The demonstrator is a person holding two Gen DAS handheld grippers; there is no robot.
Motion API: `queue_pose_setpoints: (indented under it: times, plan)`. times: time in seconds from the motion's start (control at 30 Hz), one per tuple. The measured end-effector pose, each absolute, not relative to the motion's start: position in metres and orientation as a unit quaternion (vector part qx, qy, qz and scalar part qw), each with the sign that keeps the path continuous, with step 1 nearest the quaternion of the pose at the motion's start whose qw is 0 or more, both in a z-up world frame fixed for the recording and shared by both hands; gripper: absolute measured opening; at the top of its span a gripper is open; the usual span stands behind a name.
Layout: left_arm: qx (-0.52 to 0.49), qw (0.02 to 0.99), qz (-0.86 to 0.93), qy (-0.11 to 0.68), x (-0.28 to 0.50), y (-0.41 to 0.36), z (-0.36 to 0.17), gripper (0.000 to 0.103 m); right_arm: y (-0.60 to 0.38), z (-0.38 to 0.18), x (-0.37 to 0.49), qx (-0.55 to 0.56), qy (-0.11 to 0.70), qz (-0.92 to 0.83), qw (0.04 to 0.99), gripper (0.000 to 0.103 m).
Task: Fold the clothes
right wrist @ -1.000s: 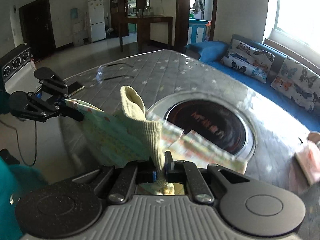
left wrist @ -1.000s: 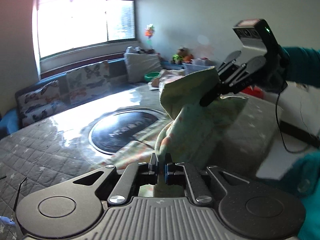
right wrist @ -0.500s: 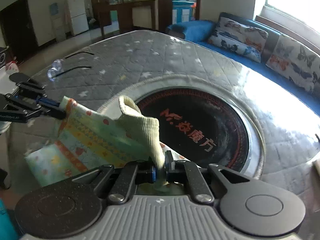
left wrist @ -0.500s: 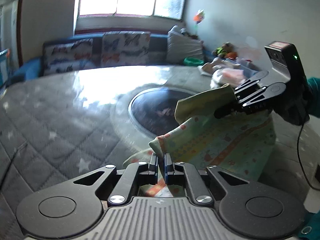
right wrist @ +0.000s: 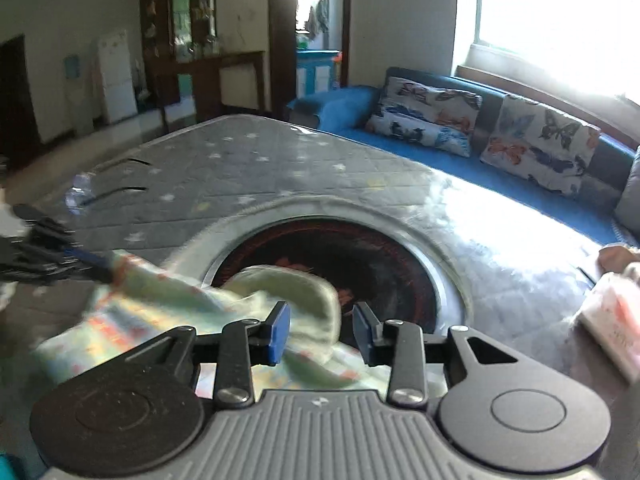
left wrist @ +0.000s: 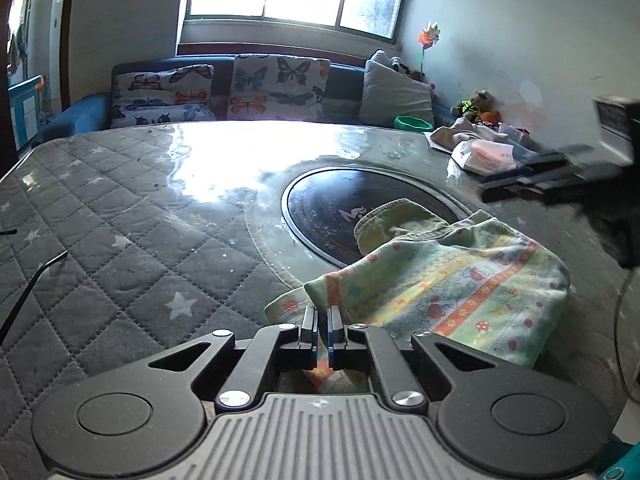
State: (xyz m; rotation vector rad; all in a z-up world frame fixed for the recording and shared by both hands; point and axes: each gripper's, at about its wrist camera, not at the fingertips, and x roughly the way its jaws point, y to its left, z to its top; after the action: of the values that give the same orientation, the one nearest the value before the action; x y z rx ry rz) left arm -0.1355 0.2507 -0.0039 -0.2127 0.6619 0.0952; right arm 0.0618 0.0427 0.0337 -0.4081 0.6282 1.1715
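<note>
The left gripper [left wrist: 322, 330] is clenched on a corner of the patterned garment [left wrist: 460, 288]; the right gripper [right wrist: 322, 334] stands released, its ribbed cuff [right wrist: 304, 292] lying slack between the blue pads [right wrist: 279, 334]. The soft, crumpled knit rests just ahead on the glossy quilted table cover [left wrist: 132, 224]. Any tug from the left could likely drag the fold apart over that slick surface.

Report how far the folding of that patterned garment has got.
Done: the green patterned children's garment lies doubled over on the grey quilted table. In hand: the left gripper pinches one corner; the right gripper is open. Left: any further folds and smoothing the ribbed waistband.
</note>
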Motion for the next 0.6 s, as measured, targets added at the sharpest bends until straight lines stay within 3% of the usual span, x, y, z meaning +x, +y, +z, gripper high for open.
queue_pose_setpoints:
  times: [0.1, 0.6]
  plan:
    - [-0.103, 0.939, 0.049, 0.325, -0.134, 0.250, -0.004, 0.005, 0.026, 0.027, 0.054, -0.182, 0.313, 0.535, 0.764, 0.029]
    - [-0.105, 0.934, 0.062, 0.335, -0.128, 0.249, -0.007, 0.005, 0.005, -0.013, 0.107, -0.149, 0.384, 0.437, 0.800, 0.029]
